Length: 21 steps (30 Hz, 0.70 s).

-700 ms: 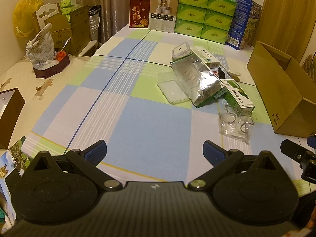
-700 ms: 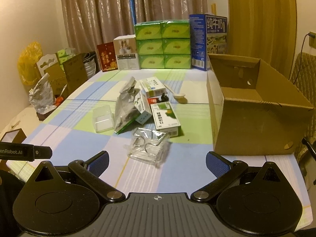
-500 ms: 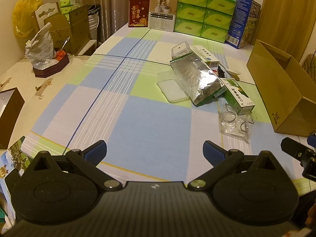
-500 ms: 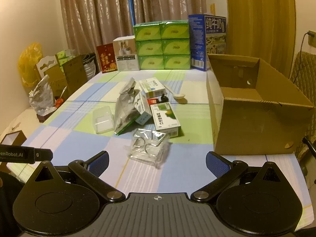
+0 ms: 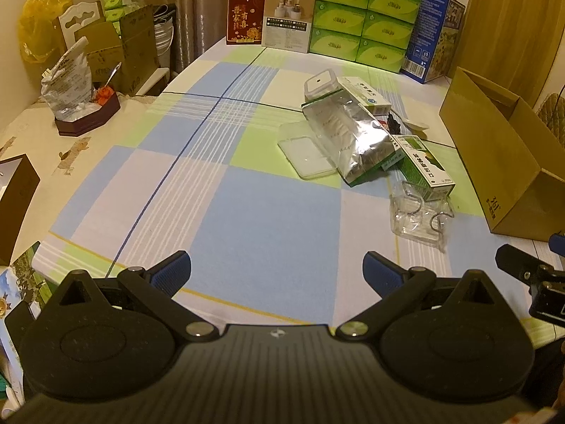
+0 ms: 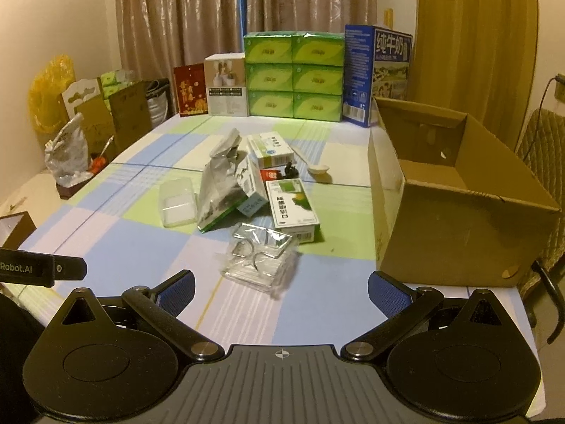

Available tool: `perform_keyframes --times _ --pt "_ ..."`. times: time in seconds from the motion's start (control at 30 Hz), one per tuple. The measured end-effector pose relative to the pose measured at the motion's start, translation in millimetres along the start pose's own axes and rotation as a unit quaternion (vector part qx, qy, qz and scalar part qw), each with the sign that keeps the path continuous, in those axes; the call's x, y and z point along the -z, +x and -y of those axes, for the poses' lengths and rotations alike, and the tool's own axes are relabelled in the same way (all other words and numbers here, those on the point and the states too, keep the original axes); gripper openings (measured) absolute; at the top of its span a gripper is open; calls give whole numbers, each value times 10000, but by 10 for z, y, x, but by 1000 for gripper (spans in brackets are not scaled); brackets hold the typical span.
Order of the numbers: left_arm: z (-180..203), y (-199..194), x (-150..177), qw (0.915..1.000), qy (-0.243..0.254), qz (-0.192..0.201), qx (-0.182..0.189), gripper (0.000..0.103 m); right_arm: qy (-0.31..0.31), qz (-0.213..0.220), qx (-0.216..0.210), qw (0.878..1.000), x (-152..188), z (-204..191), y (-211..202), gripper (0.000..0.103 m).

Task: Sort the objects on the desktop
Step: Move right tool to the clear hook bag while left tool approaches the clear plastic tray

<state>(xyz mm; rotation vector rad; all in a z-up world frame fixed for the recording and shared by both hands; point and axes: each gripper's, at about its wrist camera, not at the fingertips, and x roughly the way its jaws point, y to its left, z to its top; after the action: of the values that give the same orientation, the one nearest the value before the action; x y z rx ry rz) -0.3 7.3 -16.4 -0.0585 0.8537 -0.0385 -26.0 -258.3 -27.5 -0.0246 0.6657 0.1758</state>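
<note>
- The clear plastic packet (image 6: pixel 260 260) nearest the right gripper (image 6: pixel 281 291) is hard to read: two metal rings show through it, but what else it holds cannot be told.
- A small dark object (image 6: pixel 289 170) behind the green-and-white carton (image 6: pixel 291 210) is too small to identify; a red label beside it is mostly hidden by the boxes.
- The right edge of the left wrist view cuts off the cardboard box (image 5: pixel 494 155); from there its inside is hidden.
- From the right wrist view the cardboard box (image 6: pixel 455 205) stands open at the top on the table's right side, and the part of its inside that shows looks empty.
- "Robot.AI" reads on the black bar at the left edge of the right wrist view; "361" is printed on the cardboard box's near corner in the left wrist view. The blue carton (image 6: pixel 376 70) at the back carries large Chinese characters.
- The silver foil bag (image 5: pixel 348 134) leans on a white-and-green box (image 6: pixel 270 148); a flat clear plastic case (image 5: pixel 306 153) lies just beside it on the checked tablecloth (image 5: pixel 247 212).
- Six green packs (image 6: pixel 293 74) are stacked in two columns at the far end.
- The left gripper (image 5: pixel 277 272) hangs over bare cloth, fingers spread wide, holding nothing.
- The right gripper's fingers are equally wide apart and empty, with the clear plastic packet just ahead.
</note>
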Motion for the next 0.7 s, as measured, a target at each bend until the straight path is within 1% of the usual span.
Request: perform_keyframes --times 0.1,0.23,0.43,0.53,0.7 --pt "-8 33 6 10000 -4 -22 26 102 7 -25 28 10000 -2 -9 28 101" --pt "-43 92 13 9998 -58 -86 191 102 -18 -155 60 9999 5 -28 101 101" --pt "-134 199 -16 9990 -206 -85 396 102 -4 -86 38 10000 -10 -72 187 101" --pt "-167 265 -51 9990 -198 -52 406 102 1 -186 24 9998 -27 -97 293 101" --pt "-199 397 -174 9993 -29 84 370 102 154 -238 68 9996 -46 -114 489 101"
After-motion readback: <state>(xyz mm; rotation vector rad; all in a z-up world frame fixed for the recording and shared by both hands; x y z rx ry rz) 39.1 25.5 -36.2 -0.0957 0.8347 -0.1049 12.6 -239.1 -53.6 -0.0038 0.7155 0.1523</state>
